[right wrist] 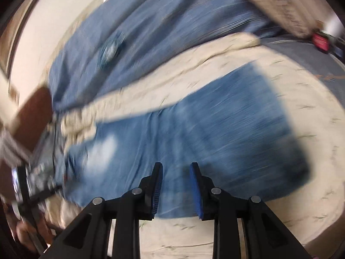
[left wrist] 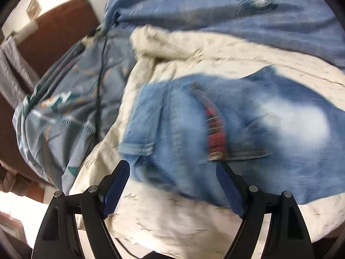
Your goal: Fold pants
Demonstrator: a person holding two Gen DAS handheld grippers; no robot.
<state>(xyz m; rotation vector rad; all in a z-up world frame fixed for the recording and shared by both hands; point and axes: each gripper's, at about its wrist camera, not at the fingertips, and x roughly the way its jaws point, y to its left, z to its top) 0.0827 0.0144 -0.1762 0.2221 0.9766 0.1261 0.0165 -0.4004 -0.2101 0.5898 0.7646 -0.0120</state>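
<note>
Pants of faded blue denim [left wrist: 248, 129] lie flat on a cream quilted bed cover with small dark marks [left wrist: 172, 222]. At the far left of the left wrist view, a grey patterned sheet [left wrist: 71, 112] sits bunched beside the cover, with a thin black cable [left wrist: 101, 64] running across it. Further right, the left claw [left wrist: 172, 165] hangs released over the waistband end, its blue pads wide apart and gripping nothing, near a red label strip [left wrist: 214, 129]. In the blurred right wrist view, the right claw [right wrist: 175, 167] hovers over the pants [right wrist: 194, 133], its pads parted with nothing between them.
</note>
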